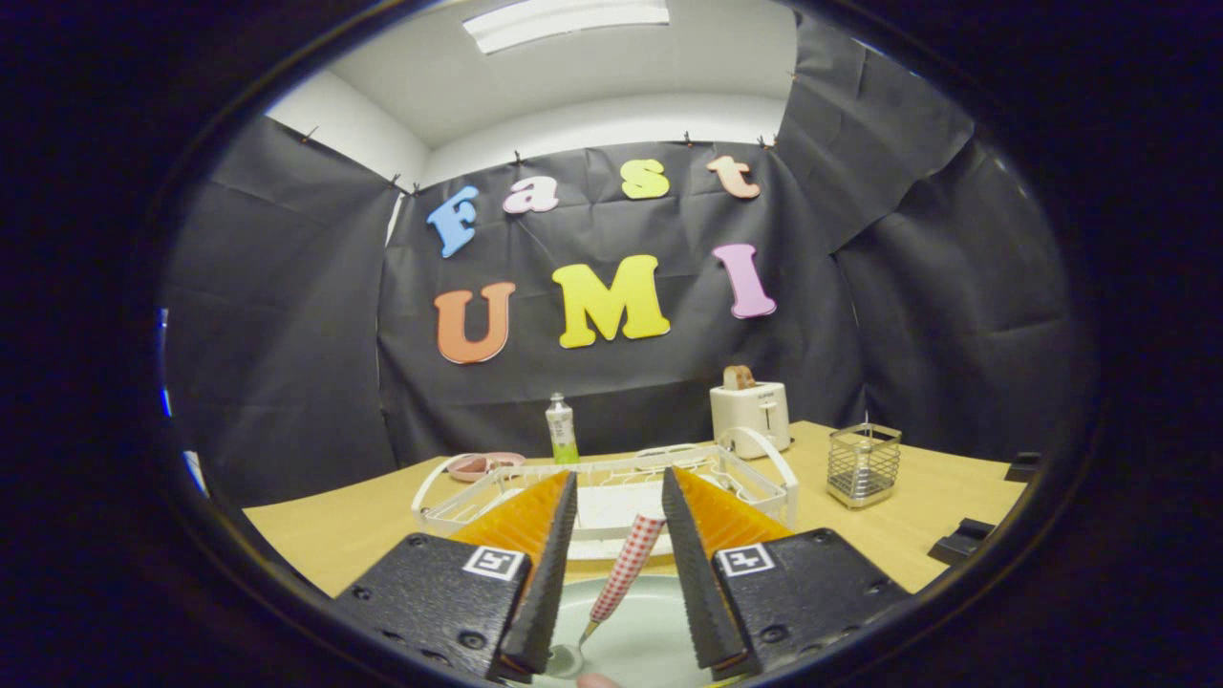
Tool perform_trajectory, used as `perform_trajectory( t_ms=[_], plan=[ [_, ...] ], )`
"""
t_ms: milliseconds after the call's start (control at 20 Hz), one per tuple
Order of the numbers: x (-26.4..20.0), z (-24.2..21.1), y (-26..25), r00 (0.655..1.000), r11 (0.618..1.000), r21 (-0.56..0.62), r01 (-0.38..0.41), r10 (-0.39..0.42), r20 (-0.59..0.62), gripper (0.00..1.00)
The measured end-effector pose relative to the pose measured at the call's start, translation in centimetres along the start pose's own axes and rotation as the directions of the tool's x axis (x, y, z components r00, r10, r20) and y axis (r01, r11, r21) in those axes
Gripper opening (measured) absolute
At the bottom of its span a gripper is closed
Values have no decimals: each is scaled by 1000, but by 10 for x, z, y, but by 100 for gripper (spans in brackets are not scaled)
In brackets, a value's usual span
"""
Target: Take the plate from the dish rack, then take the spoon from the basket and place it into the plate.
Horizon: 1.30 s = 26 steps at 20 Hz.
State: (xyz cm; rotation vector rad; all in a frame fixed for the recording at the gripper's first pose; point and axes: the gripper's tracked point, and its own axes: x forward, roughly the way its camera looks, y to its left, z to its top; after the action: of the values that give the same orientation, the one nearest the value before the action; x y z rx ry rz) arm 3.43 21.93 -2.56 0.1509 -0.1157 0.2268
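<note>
Gripper: the gripper [619, 497] hung low over the near edge of the table, its two fingers spread apart with a clear gap between them; released, pressing on nothing.
Spoon: the spoon [621, 573], with a red-and-white checked handle, lay slanted in the gap between the fingers, handle end up near the right finger's tip, its metal bowl down by the base of the left finger and resting in the plate. Whether the handle touched the right finger could not be told.
Plate: the pale plate [650, 635] sat on the table directly under the fingers, partly hidden by them.
Dish rack: the white wire dish rack [611, 483] stood just beyond the fingertips, its curved handles rising at the left and right ends; the fingers covered much of its near side.
Basket: the metal mesh basket [863, 463] stood to the right of the rack, well apart from the fingers.
Toaster: a white toaster [751, 417] with a slice of bread in its slot stood behind the rack's right end.
Bottle: a green-and-white bottle [561, 430] stood at the far side of the table, behind the rack.
Pink dish: a shallow pink dish [485, 465] lay left of the bottle.
Table: the wooden table [334, 530] lay bare to the near left of the rack.
Dark blocks: two black blocks [965, 540] sat at the table's right edge.
</note>
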Motion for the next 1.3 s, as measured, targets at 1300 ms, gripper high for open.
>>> perform_trajectory(
  t_ms=[1300],
  plan=[
    [-130,56,-58,998,988,-145,58,-62,-24,100]
  ],
)
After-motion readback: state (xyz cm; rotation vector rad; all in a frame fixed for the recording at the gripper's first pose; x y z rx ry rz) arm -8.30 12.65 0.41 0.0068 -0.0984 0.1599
